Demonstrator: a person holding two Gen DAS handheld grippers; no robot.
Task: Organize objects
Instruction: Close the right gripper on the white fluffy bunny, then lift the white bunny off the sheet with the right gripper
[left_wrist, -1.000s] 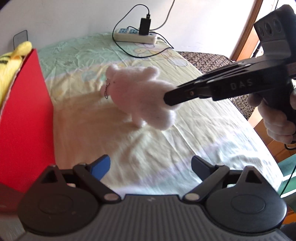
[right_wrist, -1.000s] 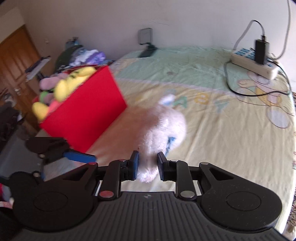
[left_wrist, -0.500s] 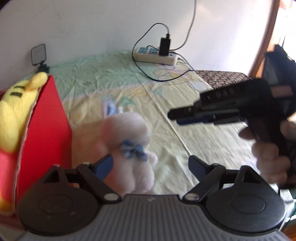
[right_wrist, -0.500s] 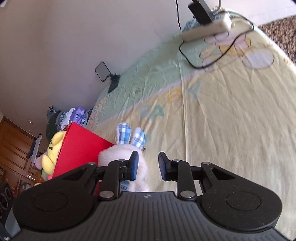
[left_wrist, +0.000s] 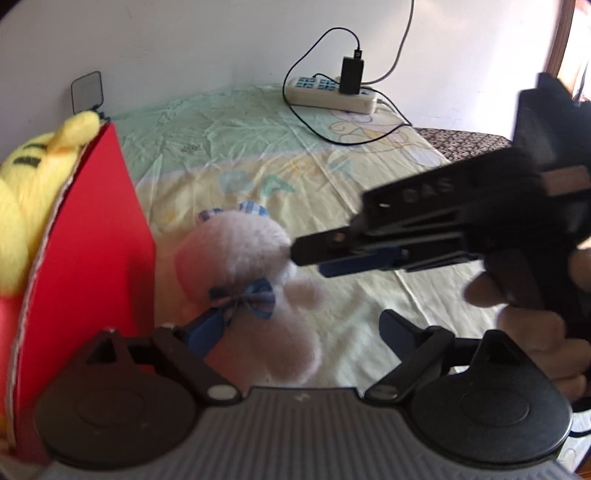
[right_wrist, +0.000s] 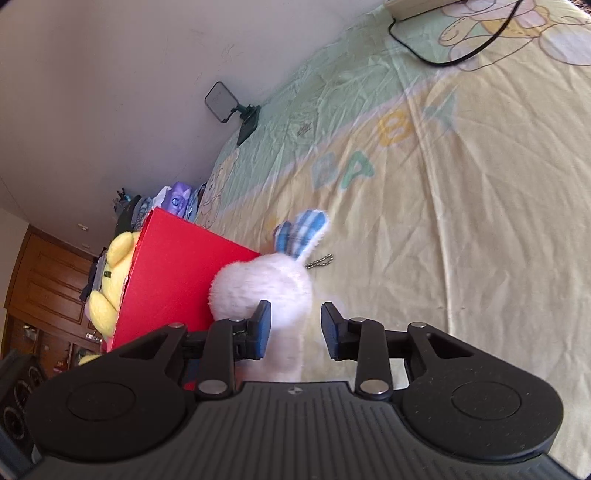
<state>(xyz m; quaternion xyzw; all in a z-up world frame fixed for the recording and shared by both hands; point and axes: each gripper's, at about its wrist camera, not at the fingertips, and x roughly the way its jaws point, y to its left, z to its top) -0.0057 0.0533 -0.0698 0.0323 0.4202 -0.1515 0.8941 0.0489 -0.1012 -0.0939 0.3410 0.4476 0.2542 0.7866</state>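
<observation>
A white plush rabbit (left_wrist: 255, 266) with blue checked ears and a blue bow sits on the bed (left_wrist: 369, 295), right beside the red box (left_wrist: 92, 258) that stands at the bed's left edge. Its side looks to be touching or almost touching the box wall. A small ball chain hangs from its head in the right wrist view.

The right gripper (right_wrist: 295, 325) reaches in from the right edge of the bed, held by a hand (left_wrist: 535, 325). Its jaws are opening; the rabbit's head is between them, and in the right wrist view there is a visible gap between the right pad and the fur, so the pads no longer pinch it.

The left gripper (left_wrist: 295, 332) is low in front of the rabbit with its jaws spread wide and opening further. The rabbit's body lies between them, close to the blue left finger (left_wrist: 207, 328), without being squeezed.

A yellow plush toy (left_wrist: 33, 192) pokes out of the top of the red box. At the far edge of the bed by the wall lies a white power strip (left_wrist: 328, 92) with a black charger plugged in and a black cable looping over the sheet. A small square mirror on a stand (right_wrist: 221, 103) is at the far left corner.
</observation>
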